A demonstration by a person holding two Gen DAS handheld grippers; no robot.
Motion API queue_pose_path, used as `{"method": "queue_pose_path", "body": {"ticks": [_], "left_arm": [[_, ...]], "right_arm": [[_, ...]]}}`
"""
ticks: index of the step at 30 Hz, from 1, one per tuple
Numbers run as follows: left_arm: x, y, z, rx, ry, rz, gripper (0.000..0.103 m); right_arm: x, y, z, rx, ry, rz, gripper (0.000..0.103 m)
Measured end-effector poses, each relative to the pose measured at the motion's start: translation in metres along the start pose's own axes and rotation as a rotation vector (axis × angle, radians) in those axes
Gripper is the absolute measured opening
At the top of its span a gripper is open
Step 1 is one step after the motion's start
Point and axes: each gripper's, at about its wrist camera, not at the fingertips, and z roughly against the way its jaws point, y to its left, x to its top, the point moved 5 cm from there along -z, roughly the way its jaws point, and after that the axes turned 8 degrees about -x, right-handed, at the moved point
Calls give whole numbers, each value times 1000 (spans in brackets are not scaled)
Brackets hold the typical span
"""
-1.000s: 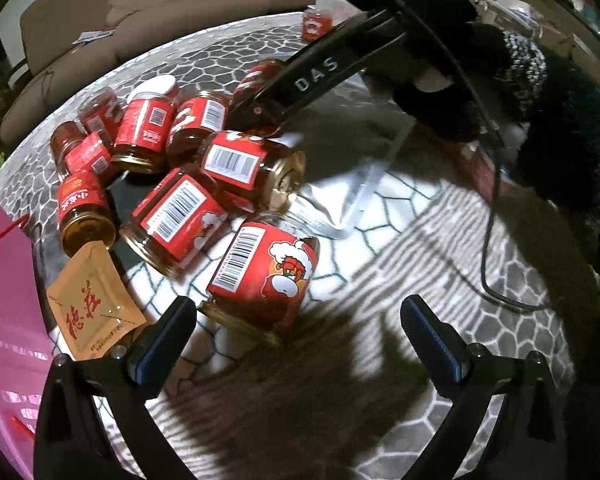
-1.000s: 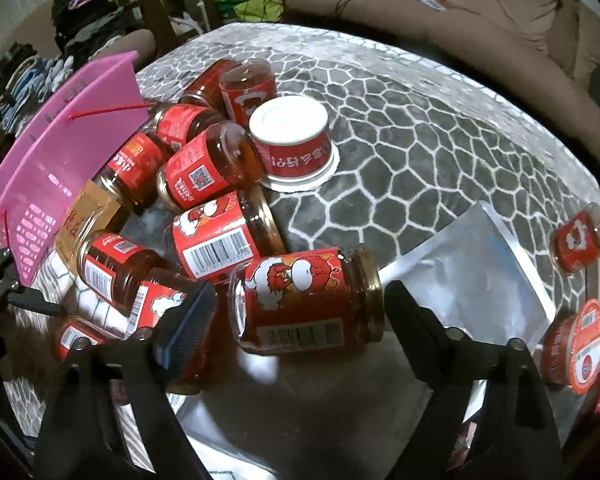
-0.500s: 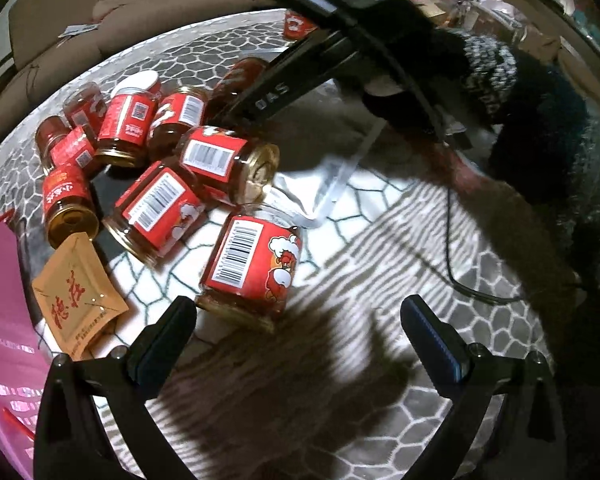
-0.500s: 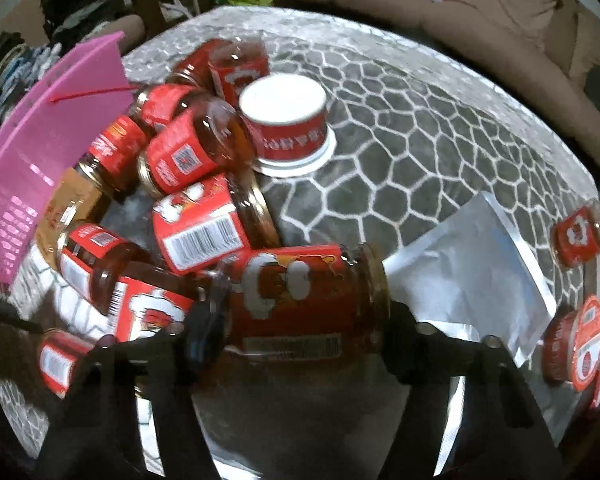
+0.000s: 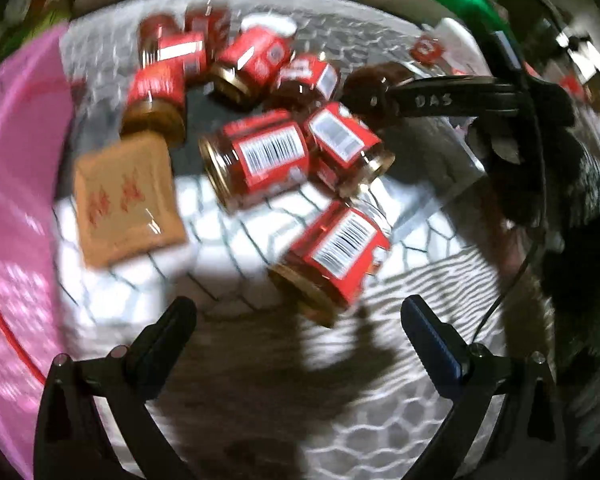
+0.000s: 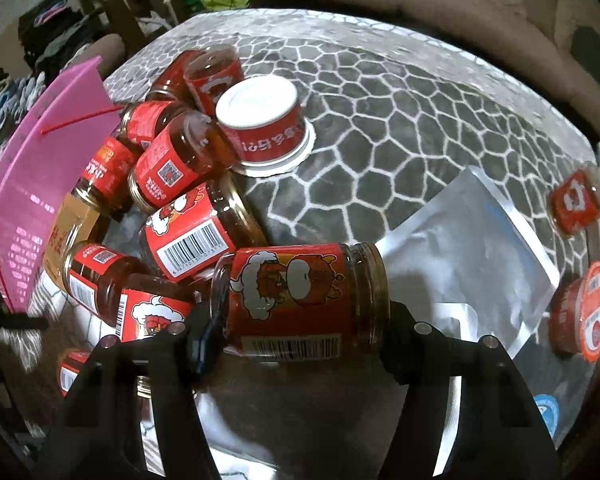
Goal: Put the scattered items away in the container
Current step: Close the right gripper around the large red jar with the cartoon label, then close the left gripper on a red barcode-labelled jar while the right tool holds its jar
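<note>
Right gripper (image 6: 296,340) is clamped end-to-end on a sideways jar (image 6: 300,300), probably for the pink basket (image 6: 40,168), while the left gripper (image 5: 298,322) hangs jaws apart, blurry view though.

Home living room: sofa (image 6: 440,12), piled clothes (image 6: 52,36).

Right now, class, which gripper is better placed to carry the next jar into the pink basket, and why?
Right. The right gripper is clamped on a red-labelled jar; the left gripper is open, holding nothing, though the pink basket lies on its side.
</note>
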Motion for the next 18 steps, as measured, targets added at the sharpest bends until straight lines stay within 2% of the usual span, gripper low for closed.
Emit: {"method": "queue_pose_path", "body": {"ticks": [5, 8, 11, 15, 18], "left_arm": [[-4, -8, 1, 72, -72, 56, 103], [-5, -6, 5, 127, -130, 169, 103], [-9, -6, 3, 142, -165, 280, 103], [-12, -15, -2, 171, -164, 311, 103], [-15, -20, -4, 171, -201, 333, 103]], "right_arm": [[3, 4, 11, -11, -6, 5, 60], [6, 5, 21, -13, -14, -5, 60], [8, 4, 31, -10, -17, -18, 60], [10, 4, 48, -14, -39, -27, 60], [12, 5, 57, -27, -48, -24, 60]]}}
